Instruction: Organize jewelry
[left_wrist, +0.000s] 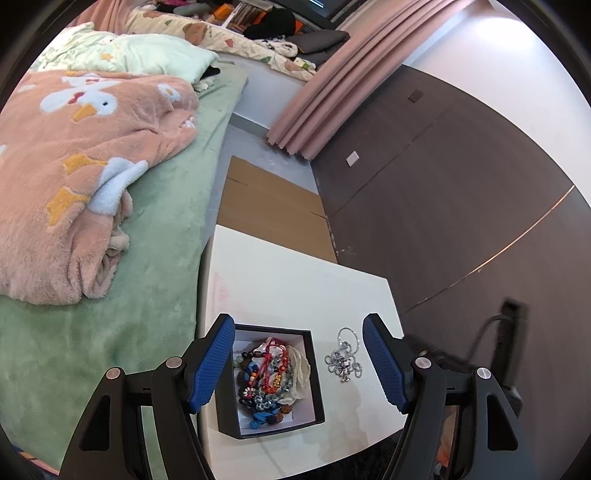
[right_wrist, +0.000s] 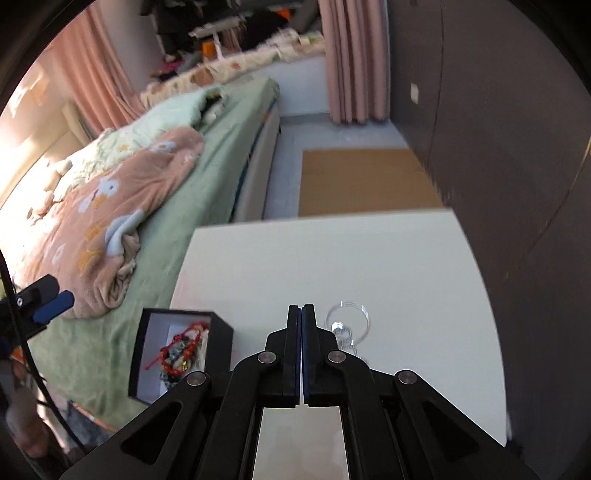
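Left wrist view: I see the silver chain necklace with looped links (left_wrist: 343, 360) lying loose on the white tabletop (left_wrist: 295, 284), just beside the black square box with white lining (left_wrist: 271, 380).
Box contents: a heap of red, blue and green beaded bracelets (left_wrist: 267, 376) already sits inside.
Left gripper (left_wrist: 299, 363): jaws stand wide apart, holding nothing, straddling box and necklace from above.
Right gripper (right_wrist: 302, 321): blue pads pressed together; I see nothing between them, and the necklace (right_wrist: 345, 332) lies just right of its tips.
Step in hand: I judge the chain goes into the box next. I would part the pads, pinch a bunched part of the links, not the thin ring, and lift straight so it hangs clear of the box wall.
Edges: the box sits close to the table's left edge beside the green bed cover (left_wrist: 110, 350); I would not nudge it.
Open room: the far tabletop is bare.
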